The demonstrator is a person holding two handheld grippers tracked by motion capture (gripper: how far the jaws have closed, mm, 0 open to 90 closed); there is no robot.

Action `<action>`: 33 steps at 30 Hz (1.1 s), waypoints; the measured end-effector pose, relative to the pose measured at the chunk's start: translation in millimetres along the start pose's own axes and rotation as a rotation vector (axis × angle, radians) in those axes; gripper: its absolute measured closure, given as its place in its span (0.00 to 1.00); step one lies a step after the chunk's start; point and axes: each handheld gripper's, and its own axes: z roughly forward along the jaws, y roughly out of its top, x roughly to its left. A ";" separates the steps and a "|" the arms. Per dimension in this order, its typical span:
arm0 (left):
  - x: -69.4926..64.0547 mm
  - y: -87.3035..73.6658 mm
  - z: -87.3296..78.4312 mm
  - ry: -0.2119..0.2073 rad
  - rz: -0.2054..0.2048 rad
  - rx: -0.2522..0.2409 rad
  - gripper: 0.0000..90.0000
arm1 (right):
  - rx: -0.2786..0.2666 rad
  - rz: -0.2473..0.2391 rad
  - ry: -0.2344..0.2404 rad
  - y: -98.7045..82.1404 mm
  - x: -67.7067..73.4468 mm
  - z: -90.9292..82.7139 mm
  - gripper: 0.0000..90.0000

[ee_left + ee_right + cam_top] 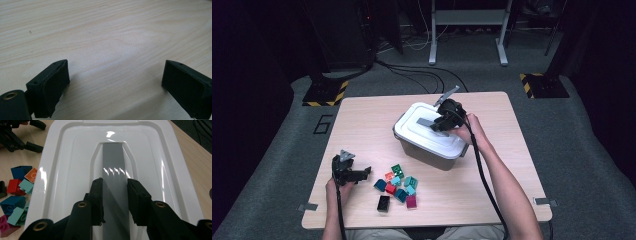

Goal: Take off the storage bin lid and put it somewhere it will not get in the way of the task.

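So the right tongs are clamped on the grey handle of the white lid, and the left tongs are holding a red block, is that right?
Not quite. The left tongs hold nothing: in the left gripper view their jaws stand wide apart over bare table. The red block lies in the pile beside them in the high view. The rest is right: the right tongs are clamped on the grey handle of the white lid.

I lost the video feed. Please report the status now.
Right gripper shut on grey lid handle. Left gripper open over bare table. White lid still on box. Nothing blocking.
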 end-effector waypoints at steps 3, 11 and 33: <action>0.0 0.0 0.0 0.000 0.000 0.000 0.08 | -0.003 -0.008 -0.007 0.2 1.4 -2.5 0.74; 0.1 0.0 -0.1 0.000 0.001 0.001 0.08 | -0.018 -0.013 -0.029 1.1 6.3 -9.2 0.74; 0.0 0.0 0.0 0.000 0.000 0.000 0.08 | -0.040 0.035 -0.099 -7.0 0.5 -31.2 0.74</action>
